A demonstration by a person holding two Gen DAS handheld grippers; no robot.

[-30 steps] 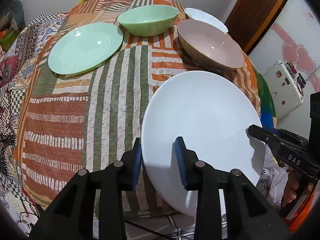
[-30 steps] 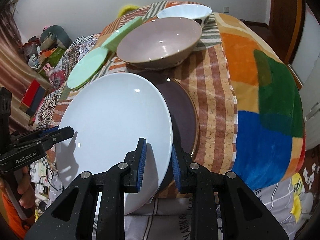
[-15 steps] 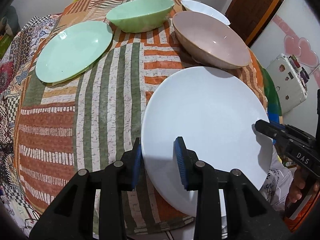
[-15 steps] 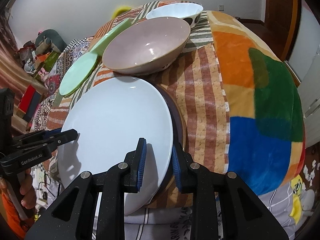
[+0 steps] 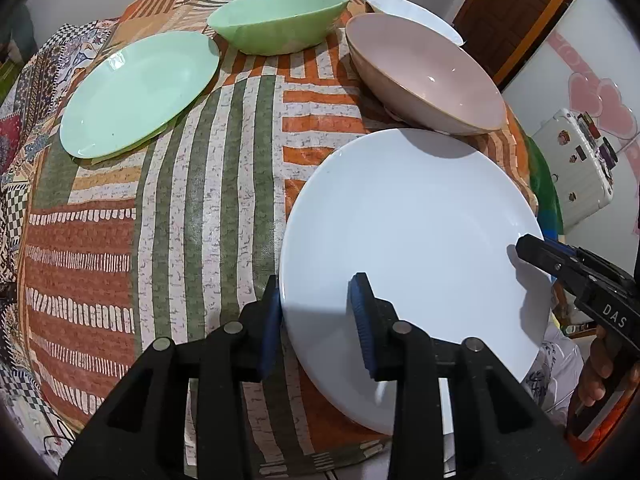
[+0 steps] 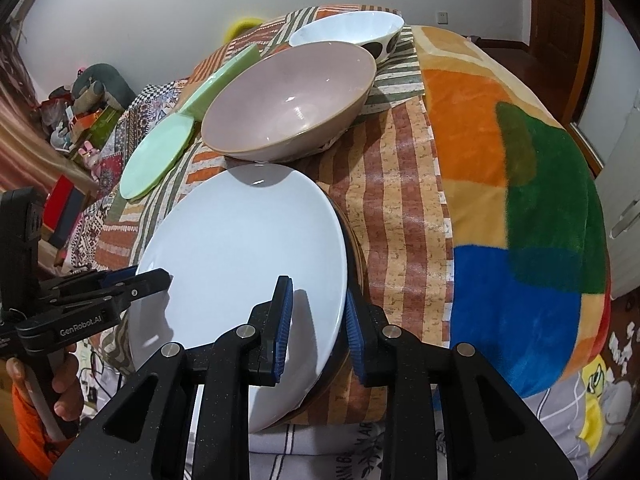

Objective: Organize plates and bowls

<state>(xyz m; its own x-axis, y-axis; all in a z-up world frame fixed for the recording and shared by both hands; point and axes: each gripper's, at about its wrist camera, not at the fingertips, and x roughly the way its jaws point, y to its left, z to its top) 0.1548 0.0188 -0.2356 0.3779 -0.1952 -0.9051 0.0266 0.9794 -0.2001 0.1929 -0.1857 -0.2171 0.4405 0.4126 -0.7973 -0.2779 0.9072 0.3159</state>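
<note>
A large white plate [image 5: 412,232] [image 6: 240,240] lies near the table's front edge on top of a dark brown plate [image 6: 354,248], of which only a thin sliver shows along the right rim. My left gripper [image 5: 316,284] is shut on its near left rim, one pad on the face and one outside the edge. On the opposite rim my right gripper [image 6: 316,292] is shut the same way. Each gripper also shows in the other's view: the right gripper [image 5: 524,246] and the left gripper [image 6: 152,278].
Behind the white plate stands a pink-brown bowl [image 5: 424,76] [image 6: 288,96]. Further back are a green bowl [image 5: 276,16], a green plate [image 5: 140,92] and a white bowl with dark spots [image 6: 348,28]. A striped cloth [image 5: 200,200] covers the table; a colourful blanket [image 6: 520,200] drapes its right side.
The white plate has sunk, held by both grippers, onto the brown plate, which was widely visible before and is now almost covered. Both grippers came down with it.
</note>
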